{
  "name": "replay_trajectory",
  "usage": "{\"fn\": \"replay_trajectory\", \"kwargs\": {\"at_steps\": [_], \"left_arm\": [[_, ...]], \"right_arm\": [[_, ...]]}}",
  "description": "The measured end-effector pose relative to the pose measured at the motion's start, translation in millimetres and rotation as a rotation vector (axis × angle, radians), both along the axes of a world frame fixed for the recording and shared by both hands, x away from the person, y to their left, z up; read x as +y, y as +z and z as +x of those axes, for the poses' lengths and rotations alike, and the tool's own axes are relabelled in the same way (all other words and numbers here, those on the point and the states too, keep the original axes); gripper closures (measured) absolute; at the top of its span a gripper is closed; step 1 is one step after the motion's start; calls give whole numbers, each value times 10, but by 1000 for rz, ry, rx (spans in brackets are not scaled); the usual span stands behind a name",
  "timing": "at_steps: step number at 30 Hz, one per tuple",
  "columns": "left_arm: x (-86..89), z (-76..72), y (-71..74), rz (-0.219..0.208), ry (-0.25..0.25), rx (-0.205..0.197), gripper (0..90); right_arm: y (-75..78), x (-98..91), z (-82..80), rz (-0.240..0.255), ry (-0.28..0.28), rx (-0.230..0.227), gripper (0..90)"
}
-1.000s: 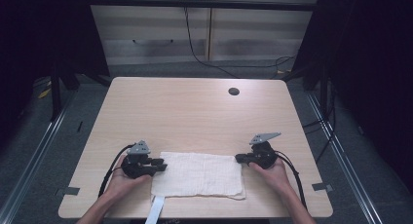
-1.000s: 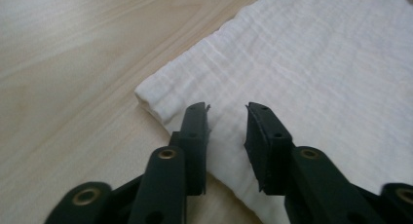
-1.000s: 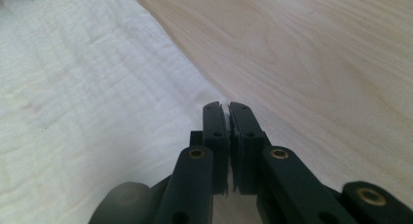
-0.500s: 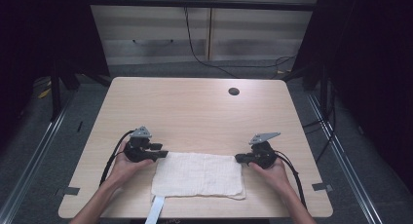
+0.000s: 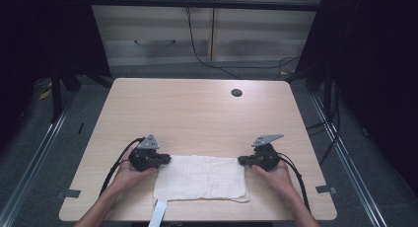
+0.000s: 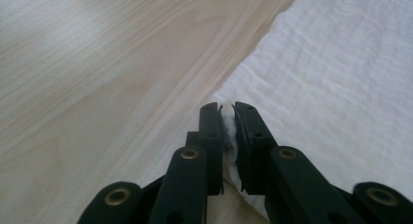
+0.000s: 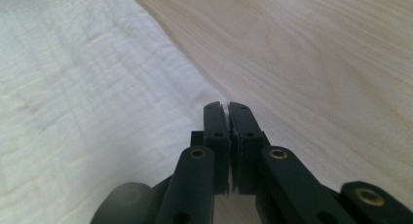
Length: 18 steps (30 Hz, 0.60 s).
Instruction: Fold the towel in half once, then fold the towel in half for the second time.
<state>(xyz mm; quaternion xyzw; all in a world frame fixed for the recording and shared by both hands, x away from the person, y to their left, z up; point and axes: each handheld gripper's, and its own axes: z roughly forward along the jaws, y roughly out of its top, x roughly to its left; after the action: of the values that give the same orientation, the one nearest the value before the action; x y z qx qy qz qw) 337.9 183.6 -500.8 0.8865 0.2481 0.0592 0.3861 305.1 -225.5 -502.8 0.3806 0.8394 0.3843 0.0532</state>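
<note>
Lying flat near the front edge of the table (image 5: 197,108), the white cloth (image 5: 202,177) spreads between both hands. The left gripper (image 6: 227,121) has just been closing and pinches the cloth's far left corner. The right gripper (image 7: 228,119) is clamped narrow on the far right corner's thin edge.

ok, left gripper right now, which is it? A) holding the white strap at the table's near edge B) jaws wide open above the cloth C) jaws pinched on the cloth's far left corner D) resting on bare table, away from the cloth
C: in the left gripper view the left gripper has white cloth squeezed between its jaws, which have just been closing; the high view puts it at the cloth's far left corner.
</note>
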Motion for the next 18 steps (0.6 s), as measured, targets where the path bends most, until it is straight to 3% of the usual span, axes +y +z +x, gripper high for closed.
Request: {"fn": "replay_trajectory", "kwargs": {"at_steps": [10, 18], "left_arm": [[36, 31, -1, -19, 31, 18, 850], [100, 63, 70, -71, 58, 17, 850]], "right_arm": [[58, -9, 0, 23, -7, -19, 870], [176, 2, 57, 79, -14, -50, 871]]}}
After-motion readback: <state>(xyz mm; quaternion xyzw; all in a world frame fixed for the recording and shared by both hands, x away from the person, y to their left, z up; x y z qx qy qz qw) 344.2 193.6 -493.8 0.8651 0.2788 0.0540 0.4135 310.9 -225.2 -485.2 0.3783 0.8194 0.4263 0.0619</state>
